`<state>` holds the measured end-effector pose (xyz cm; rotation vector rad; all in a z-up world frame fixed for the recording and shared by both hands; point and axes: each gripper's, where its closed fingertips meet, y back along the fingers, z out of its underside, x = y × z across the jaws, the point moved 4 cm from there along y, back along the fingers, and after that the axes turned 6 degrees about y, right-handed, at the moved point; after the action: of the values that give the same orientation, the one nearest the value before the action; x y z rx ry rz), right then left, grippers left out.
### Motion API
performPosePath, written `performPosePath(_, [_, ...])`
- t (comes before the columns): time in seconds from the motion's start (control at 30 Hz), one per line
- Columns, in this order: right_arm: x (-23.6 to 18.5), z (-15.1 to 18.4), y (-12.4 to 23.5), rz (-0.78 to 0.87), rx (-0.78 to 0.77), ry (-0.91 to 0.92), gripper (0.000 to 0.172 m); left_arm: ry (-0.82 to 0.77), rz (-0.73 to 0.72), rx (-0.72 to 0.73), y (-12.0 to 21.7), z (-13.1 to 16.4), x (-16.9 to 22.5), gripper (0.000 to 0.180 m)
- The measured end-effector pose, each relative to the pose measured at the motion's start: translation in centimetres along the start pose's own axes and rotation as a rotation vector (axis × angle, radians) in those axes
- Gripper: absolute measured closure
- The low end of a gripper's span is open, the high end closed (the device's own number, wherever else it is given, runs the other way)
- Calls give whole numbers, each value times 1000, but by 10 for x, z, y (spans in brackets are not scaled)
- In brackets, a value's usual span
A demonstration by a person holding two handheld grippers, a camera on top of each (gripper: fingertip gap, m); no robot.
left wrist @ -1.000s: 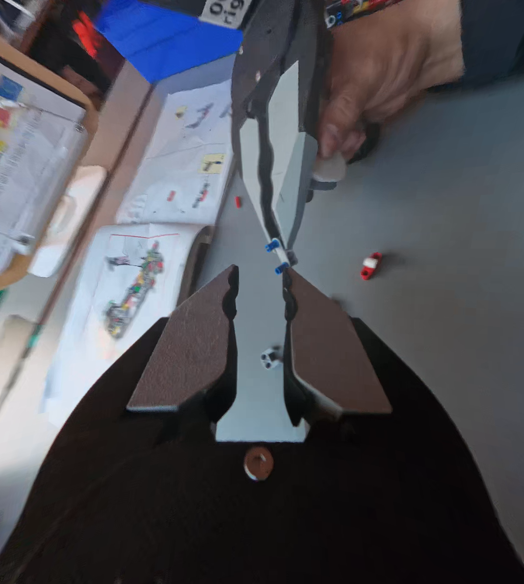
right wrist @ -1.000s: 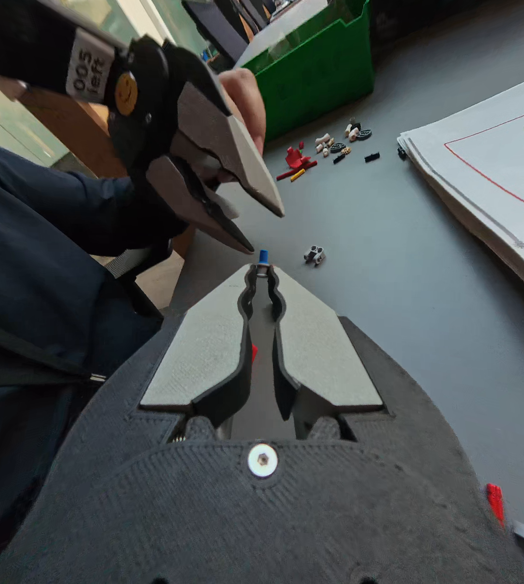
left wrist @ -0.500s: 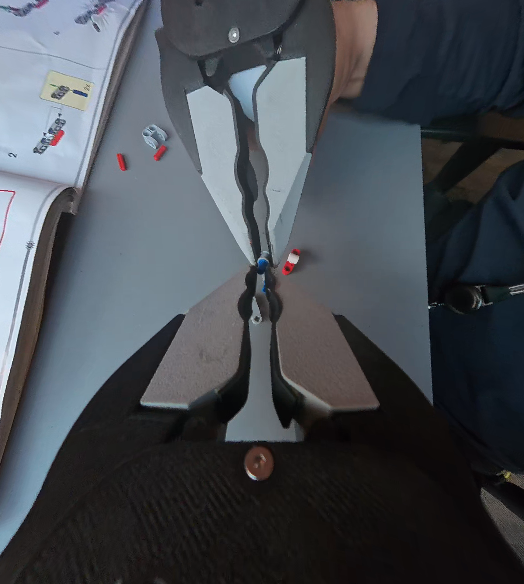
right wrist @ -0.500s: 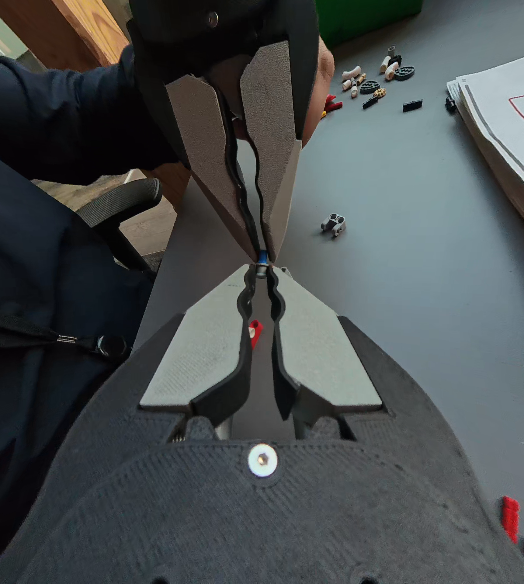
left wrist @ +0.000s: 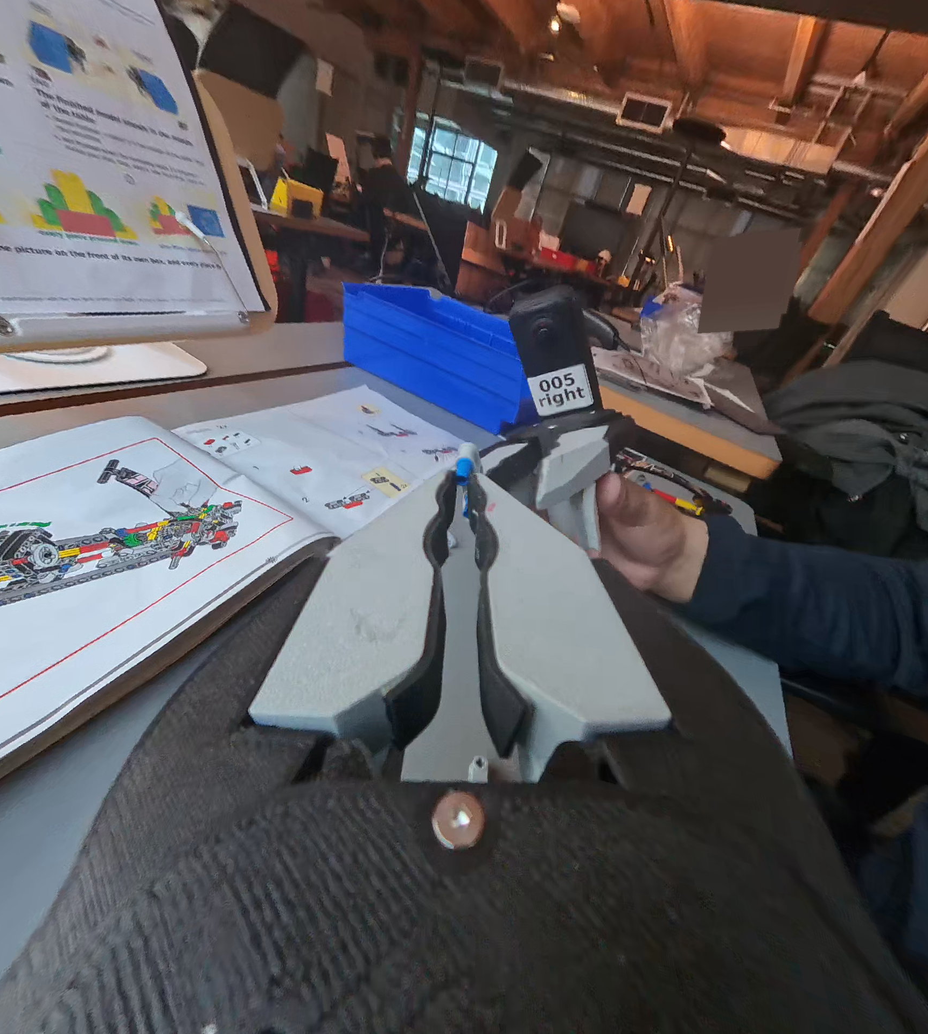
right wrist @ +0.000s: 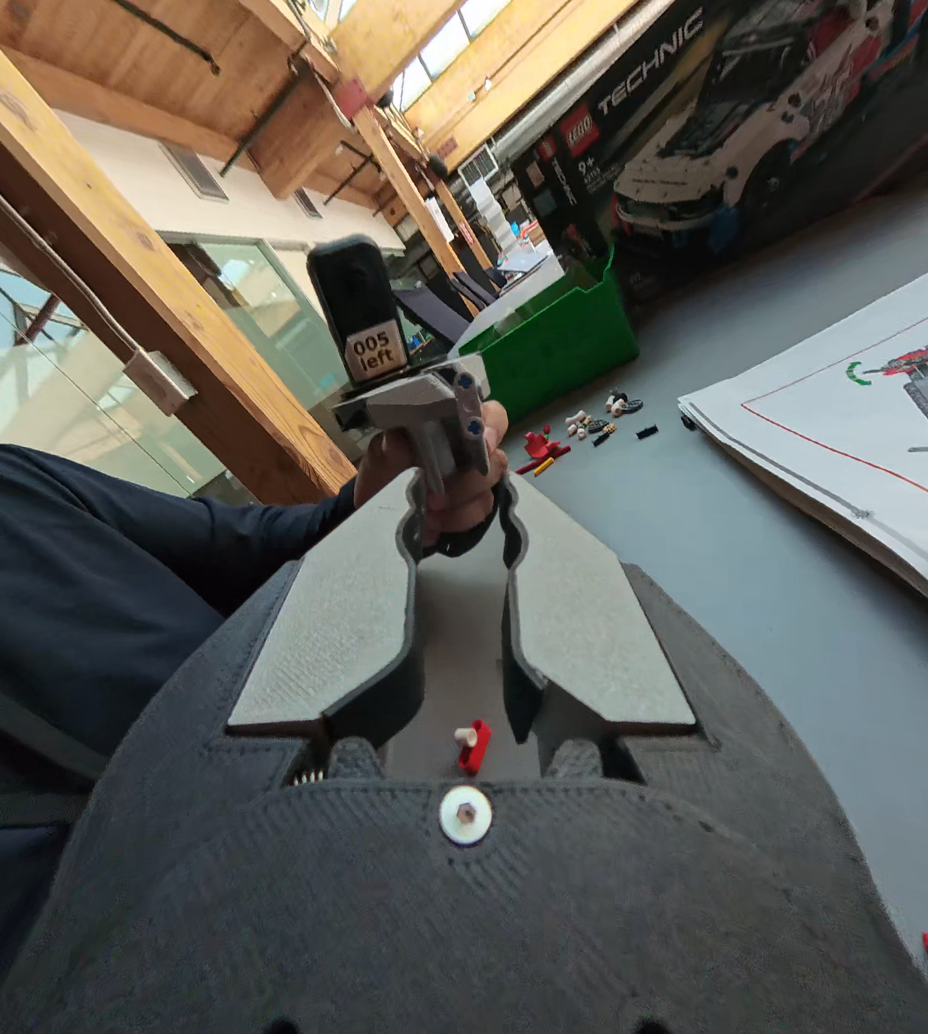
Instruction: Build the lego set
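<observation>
While the left gripper (left wrist: 464, 487) pinches a small grey beam with blue pins (left wrist: 465, 463), seemingly light, stiff and slippery, best held across its flat sides, the right gripper (right wrist: 460, 503) is spread with nothing between its tips above the smooth grey table (right wrist: 730, 559) in a timbered workshop.

Grey counter (right wrist: 702, 559) carries an open instruction booklet (left wrist: 114, 559) beside a blue bin (left wrist: 428, 347), with a green bin (right wrist: 556, 347) towards the far edge. Near the green bin, loose small parts (right wrist: 590, 425) in red, yellow, black and beige. A red piece with white pin (right wrist: 472, 747) lies apart from them.
</observation>
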<state>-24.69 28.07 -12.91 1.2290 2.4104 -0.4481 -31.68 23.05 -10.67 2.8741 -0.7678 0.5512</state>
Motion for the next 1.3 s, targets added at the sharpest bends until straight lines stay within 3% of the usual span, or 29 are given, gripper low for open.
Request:
performPosePath(0.17, [1, -2, -3, -19, 44, -42, 144, 26, 16, 42, -5, 4, 11, 179])
performPosePath(0.33, [-9, -7, 0, -72, 77, -8, 167, 60, 36, 55, -13, 12, 19, 179])
performPosePath(0.47, [-10, -4, 3, -60, 21, 33, 168, 58, 36, 21, -13, 17, 21, 179])
performPosePath(0.57, [-9, 7, 3, -28, -116, 65, 168, -15, 53, -162, -9, 29, 18, 178])
performPosePath(0.73, [-13, 30, -5, -17, -360, 140, 167, 17, 197, -479, 2, 40, 16, 153])
performPosePath(0.93, [-19, 44, -9, -34, -485, 155, 167, -12, 293, -625, 6, 59, 21, 176])
performPosePath(1.1, [-17, 42, -7, -83, -422, 79, 166, -67, 284, -499, 7, 58, 21, 177])
performPosePath(1.3, [-17, 7, 1, -128, -117, 17, 156, 53, 234, -59, 2, 25, 13, 177])
